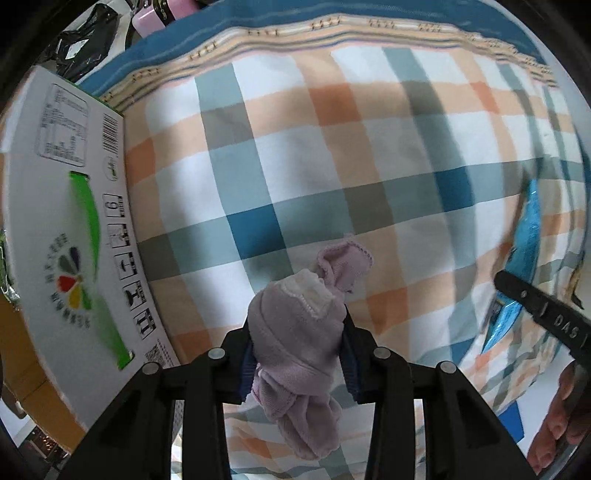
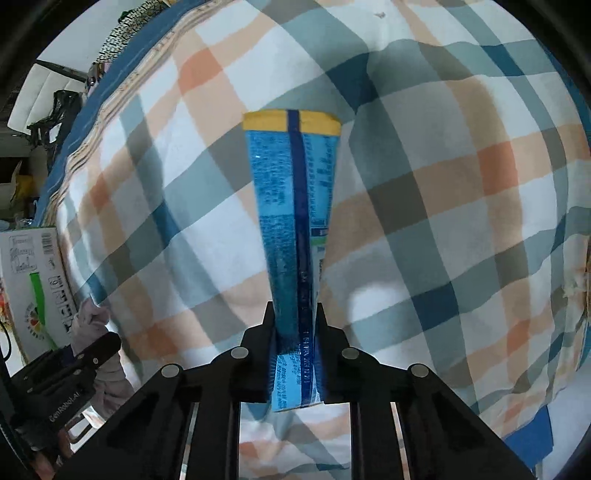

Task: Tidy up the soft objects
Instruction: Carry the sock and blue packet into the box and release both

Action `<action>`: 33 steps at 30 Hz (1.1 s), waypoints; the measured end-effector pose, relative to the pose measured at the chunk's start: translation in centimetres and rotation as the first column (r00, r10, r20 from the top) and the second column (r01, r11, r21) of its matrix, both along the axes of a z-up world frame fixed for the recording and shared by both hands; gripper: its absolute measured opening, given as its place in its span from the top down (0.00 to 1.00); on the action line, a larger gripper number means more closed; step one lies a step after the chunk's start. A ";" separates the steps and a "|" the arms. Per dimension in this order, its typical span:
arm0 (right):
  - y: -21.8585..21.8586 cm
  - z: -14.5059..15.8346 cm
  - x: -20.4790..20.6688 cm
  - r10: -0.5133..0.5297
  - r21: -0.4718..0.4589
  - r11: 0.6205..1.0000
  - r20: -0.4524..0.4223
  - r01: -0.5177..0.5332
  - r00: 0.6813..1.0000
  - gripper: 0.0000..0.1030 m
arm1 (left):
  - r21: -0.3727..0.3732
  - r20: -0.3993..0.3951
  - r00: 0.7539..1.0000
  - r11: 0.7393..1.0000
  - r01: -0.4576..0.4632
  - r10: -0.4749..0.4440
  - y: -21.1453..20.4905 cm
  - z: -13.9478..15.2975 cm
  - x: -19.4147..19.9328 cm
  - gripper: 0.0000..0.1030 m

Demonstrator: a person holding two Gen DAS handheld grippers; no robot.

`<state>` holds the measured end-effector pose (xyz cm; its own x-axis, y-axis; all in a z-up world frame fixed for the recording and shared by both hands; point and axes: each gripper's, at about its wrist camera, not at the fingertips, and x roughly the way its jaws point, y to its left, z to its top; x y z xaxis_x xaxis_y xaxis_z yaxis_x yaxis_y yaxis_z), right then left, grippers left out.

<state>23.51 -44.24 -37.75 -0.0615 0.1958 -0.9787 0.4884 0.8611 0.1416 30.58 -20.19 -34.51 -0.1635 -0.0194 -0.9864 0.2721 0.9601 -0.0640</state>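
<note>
My left gripper (image 1: 297, 332) is shut on a rolled lilac sock bundle (image 1: 295, 332) and holds it above the plaid bedsheet (image 1: 332, 147). My right gripper (image 2: 295, 325) is shut on a flat blue packet with a yellow end (image 2: 291, 221), held out over the same sheet. The packet also shows edge-on at the right of the left wrist view (image 1: 517, 266), with the right gripper's finger (image 1: 535, 306) on it. In the right wrist view the left gripper (image 2: 74, 362) and the sock bundle (image 2: 88, 317) appear at the lower left.
A white cardboard box with green print (image 1: 74, 221) stands at the left edge of the bed; it also shows in the right wrist view (image 2: 33, 277). Dark bags and pink items (image 1: 147, 18) lie beyond the bed's far edge.
</note>
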 end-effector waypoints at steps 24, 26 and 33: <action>18.6 19.4 -2.0 0.257 0.119 0.943 0.329 -0.310 0.909 0.84 | -0.237 0.269 0.947 0.965 -0.114 0.178 16.5 18.7 -3.8 0.66; 21.8 20.1 -1.4 0.279 0.138 0.930 0.339 -0.341 0.899 0.84 | -0.228 0.277 0.938 0.963 -0.144 0.206 19.1 18.7 -3.6 0.66; 31.9 19.8 0.9 0.300 0.193 0.906 0.334 -0.376 0.894 0.84 | -0.182 0.287 0.917 0.955 -0.233 0.278 28.4 17.9 -2.2 0.66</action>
<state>24.39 -12.33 -18.00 0.1106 0.4506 -0.8858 0.0777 0.8846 0.4597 28.42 8.24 -16.60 0.1747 -0.1625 -0.9711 0.0466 0.9865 -0.1567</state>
